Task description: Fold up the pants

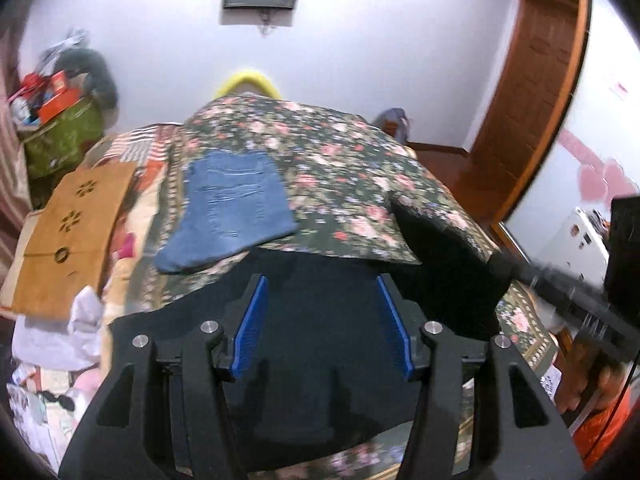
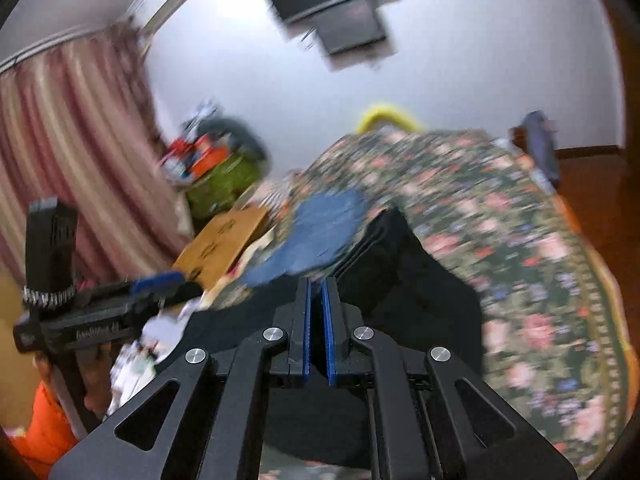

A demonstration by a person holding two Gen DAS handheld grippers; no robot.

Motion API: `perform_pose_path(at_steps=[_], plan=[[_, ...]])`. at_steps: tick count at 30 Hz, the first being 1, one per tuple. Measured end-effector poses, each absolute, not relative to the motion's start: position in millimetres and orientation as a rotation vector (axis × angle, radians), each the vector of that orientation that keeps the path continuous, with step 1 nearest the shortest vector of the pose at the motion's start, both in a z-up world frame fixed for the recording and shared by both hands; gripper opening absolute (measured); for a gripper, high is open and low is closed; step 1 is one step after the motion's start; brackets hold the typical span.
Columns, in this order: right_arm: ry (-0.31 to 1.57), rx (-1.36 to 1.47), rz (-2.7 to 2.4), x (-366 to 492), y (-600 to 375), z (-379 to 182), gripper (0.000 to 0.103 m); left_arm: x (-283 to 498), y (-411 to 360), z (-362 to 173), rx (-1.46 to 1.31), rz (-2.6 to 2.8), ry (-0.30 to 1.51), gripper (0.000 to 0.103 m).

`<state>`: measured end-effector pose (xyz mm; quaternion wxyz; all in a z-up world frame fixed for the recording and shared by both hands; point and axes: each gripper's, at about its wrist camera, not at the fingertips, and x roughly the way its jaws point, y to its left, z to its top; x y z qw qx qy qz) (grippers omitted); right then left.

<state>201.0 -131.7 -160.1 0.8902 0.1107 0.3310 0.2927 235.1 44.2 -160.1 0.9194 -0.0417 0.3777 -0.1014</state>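
The left gripper [image 1: 322,294] stands about half open, its blue pads [image 1: 252,328] well apart with only the black pants [image 1: 320,360] spread beneath and beyond them; the pads press on nothing. The pants lie dark and flat under this gripper, reaching forward to a folded edge where the floral bedspread [image 1: 340,168] begins. Ahead and to the left of the gripper lies a folded pair of jeans [image 1: 232,208] on the bedspread, and further left a brown envelope [image 1: 72,236].

The right gripper [image 2: 317,284] has its pads [image 2: 306,328] nearly together, a thin slit between them. The pants [image 2: 400,272] lie right at its tips and rise in a raised fold just ahead and to the right, but whether cloth is pinched between the pads cannot be told, as the fabric there is black and blurred. The jeans [image 2: 320,228] lie just ahead of this gripper, left of the fold. At its far left the left gripper [image 2: 158,282] shows, held by a hand [image 2: 92,384] with an orange sleeve [image 2: 44,428].
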Motion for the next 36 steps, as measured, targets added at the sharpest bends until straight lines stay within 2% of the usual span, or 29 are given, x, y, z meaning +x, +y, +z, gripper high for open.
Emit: perform_pose_path(at_steps=[4, 10, 15, 19, 23, 34, 36], plan=[[0.823, 0.164, 0.725, 191.6, -75.2, -201.0, 0.001, 229.7, 77.7, -171.8, -0.148, -0.168, 0.806, 0.055], [0.965, 0.065, 0.788, 178.0, -37.7, -239.3, 0.002, 227.6, 92.6, -196.9, -0.159, -0.139, 0.876, 0.055], [0.893, 0.076, 0.717, 186.2, -72.8, -218.0, 0.003, 230.3, 78.9, -203.8, -0.118, -0.147, 0.894, 0.055], [0.816, 0.070, 0.605, 201.9, -118.2, -196.0, 0.009, 242.5, 53.9, -205.0, -0.092, -0.171, 0.899, 0.056], [0.813, 0.042, 0.516, 220.5, -149.2, -196.5, 0.016, 259.0, 23.6, -210.5, -0.071, -0.202, 0.913, 0.061], [1.011, -0.034, 0.462, 244.3, -182.8, -274.2, 0.016, 300.5, -62.3, -282.5, 0.076, -0.258, 1.125, 0.061], [1.006, -0.027, 0.460, 236.9, -193.1, -277.4, 0.021, 298.3, -69.2, -288.0, 0.148, -0.233, 1.100, 0.061]])
